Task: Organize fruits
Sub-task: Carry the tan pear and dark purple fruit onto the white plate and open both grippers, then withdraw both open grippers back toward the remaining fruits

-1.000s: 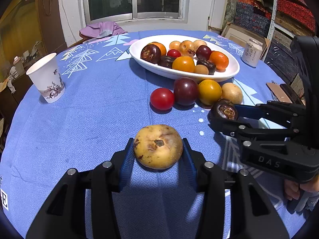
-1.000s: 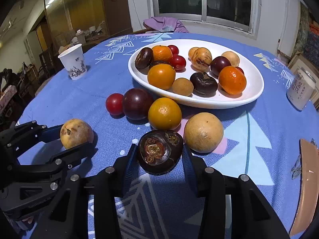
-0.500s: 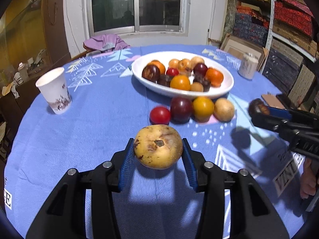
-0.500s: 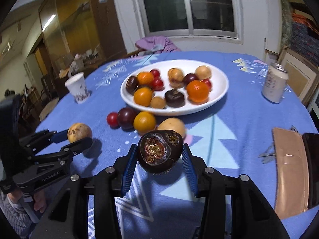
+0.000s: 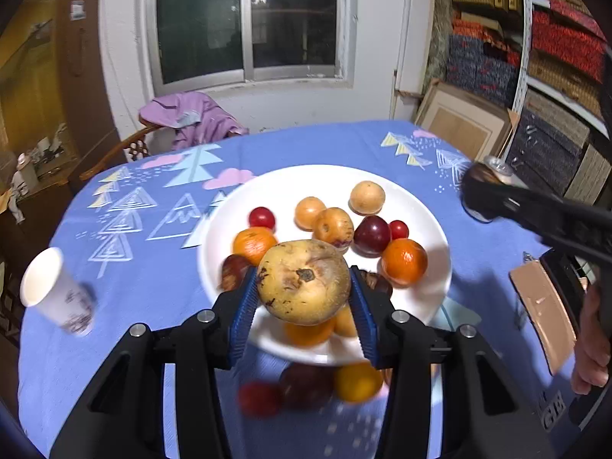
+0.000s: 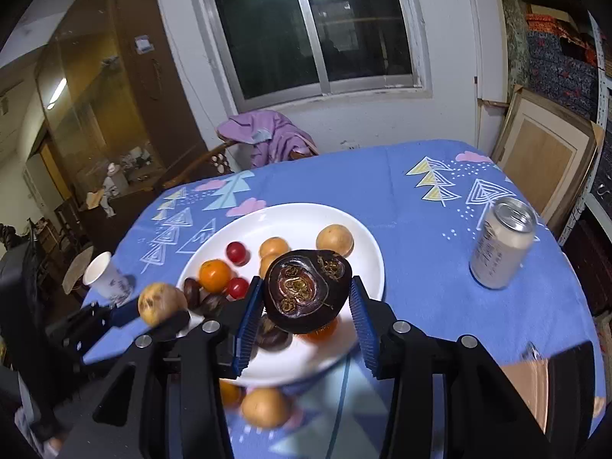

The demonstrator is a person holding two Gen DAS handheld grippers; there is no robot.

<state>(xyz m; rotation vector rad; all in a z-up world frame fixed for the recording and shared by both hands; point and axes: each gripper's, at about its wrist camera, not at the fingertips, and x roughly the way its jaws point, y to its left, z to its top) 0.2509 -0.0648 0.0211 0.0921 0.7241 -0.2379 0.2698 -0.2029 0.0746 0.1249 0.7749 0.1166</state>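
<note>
Two tongs are in use, each pinching one fruit. The left tongs (image 5: 304, 306) grip a yellow fruit (image 5: 303, 281) with brown spots between blue pads; the right tongs (image 6: 306, 315) grip a dark fruit (image 6: 308, 290) with a cracked, reddish face. Both fruits hang in the air over the near edge of the white plate (image 5: 424, 206), which sits on the blue surface (image 5: 134, 267).

On the plate the left view shows about ten fruits: two small red ones, one dark plum, two oranges, three pale yellow ones, and dark ones partly hidden by the tongs. Three more lie blurred on the surface in front of the plate: red, dark and yellow.

One paper cup (image 5: 53, 298) stands at the left. Only the right view shows the one can (image 6: 501, 244) whole; the left view shows it mostly hidden behind the right tongs. Only the left view shows a hand (image 5: 593, 348) at the right edge.
</note>
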